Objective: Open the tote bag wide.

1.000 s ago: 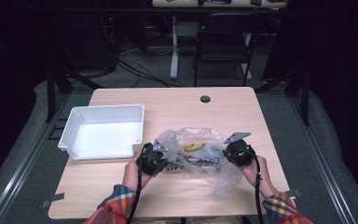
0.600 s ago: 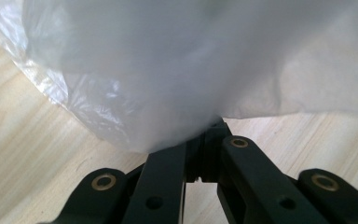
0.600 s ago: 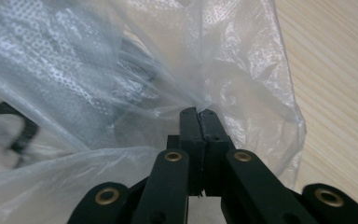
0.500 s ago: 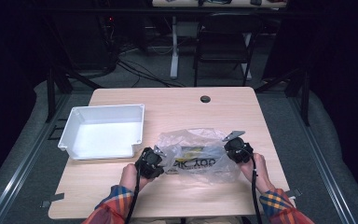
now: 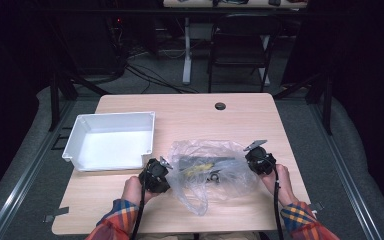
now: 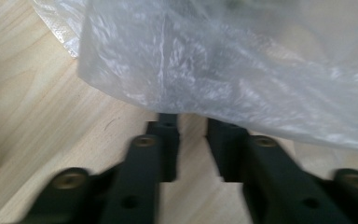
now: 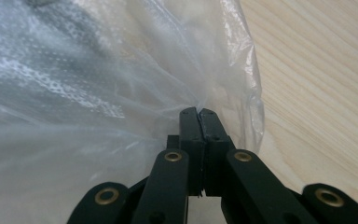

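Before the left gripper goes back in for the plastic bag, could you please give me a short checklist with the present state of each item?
1. Right gripper clamped on the plastic bag: ok, jaws shut on a pinched fold of film.
2. Left gripper free of the bag: ok, its jaws have just been opening, with a gap between them and the film lying just beyond the tips.
3. Bag resting on the table: ok.
4. White bin clear of the bag: ok, apart at the left.
5. Contents of the bag: cannot tell, dark and yellow shapes blurred through the film.
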Demonstrator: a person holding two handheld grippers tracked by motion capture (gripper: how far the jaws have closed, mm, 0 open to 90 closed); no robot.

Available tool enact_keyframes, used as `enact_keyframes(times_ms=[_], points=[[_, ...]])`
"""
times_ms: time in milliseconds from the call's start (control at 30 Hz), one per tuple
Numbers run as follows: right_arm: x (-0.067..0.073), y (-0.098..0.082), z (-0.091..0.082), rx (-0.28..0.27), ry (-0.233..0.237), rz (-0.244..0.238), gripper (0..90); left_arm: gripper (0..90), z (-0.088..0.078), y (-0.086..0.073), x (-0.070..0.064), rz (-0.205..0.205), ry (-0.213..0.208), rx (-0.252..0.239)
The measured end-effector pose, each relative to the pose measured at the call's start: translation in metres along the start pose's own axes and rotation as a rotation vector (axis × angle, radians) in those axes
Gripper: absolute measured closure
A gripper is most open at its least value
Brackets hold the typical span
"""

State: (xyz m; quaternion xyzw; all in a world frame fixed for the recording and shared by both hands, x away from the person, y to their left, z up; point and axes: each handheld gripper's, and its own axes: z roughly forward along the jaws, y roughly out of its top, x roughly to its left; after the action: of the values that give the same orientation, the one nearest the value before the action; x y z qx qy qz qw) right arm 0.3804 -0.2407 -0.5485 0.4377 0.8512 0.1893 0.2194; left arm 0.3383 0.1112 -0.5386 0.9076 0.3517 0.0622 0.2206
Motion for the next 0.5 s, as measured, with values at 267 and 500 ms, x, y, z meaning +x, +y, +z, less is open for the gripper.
enact_keyframes(times_ms=[267,500], points=[[0.000,0.001,-0.010,-0.041,0.044,0.022,90.0,37.8,-0.030,-0.013,0.004,-0.056,-0.064,-0.072],[0.000,0.002,-0.015,-0.060,0.062,0.027,89.9,30.2,-0.056,-0.011,-0.006,-0.044,-0.028,-0.191]])
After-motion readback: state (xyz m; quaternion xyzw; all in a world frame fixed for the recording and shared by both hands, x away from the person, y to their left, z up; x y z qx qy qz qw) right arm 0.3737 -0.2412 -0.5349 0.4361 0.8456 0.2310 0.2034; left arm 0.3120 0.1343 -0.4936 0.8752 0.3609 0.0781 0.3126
